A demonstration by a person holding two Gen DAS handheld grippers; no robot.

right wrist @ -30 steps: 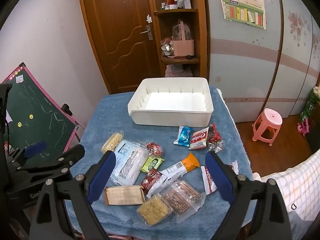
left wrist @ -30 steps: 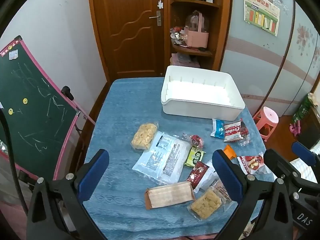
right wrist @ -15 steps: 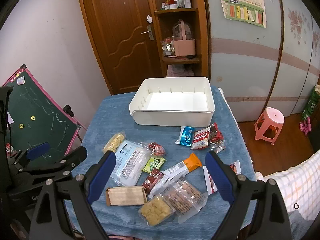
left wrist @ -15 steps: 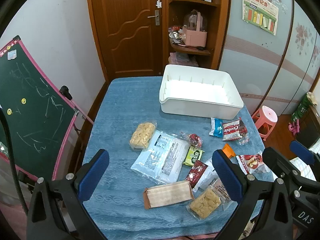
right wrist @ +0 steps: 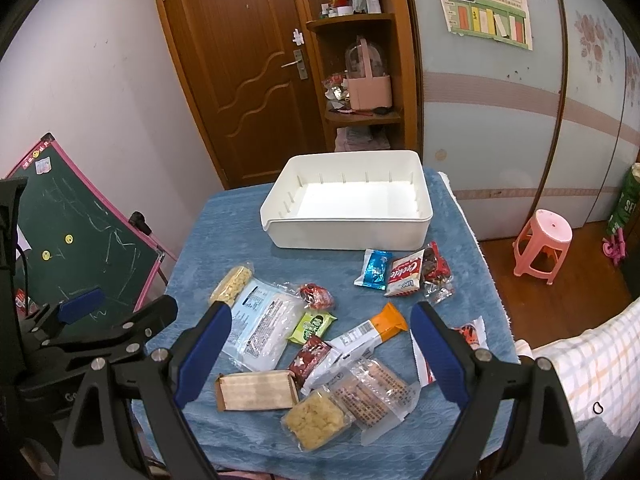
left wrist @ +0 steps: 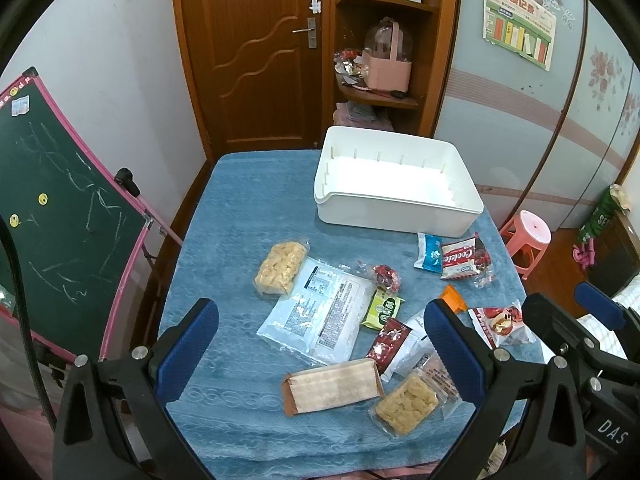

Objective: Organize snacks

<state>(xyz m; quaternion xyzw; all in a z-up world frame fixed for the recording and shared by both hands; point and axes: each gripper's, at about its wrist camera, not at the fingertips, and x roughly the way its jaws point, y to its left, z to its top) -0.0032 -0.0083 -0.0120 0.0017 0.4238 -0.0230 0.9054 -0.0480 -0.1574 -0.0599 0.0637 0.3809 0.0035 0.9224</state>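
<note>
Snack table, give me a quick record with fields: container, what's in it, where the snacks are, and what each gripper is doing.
container: white bin at the far side of the blue tablecloth
bin contents: nothing visible inside
snacks: all loose on the cloth, among them a green packet and a brown wafer pack
left gripper: open, holding nothing
right gripper: open, holding nothing

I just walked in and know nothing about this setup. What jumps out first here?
A big white bin sits empty at the far end of a blue-clothed table, and about a dozen snack packets lie scattered in front of it. Two open grippers with blue pads, the left gripper and the right gripper, hover over the near edge, holding nothing.
</note>
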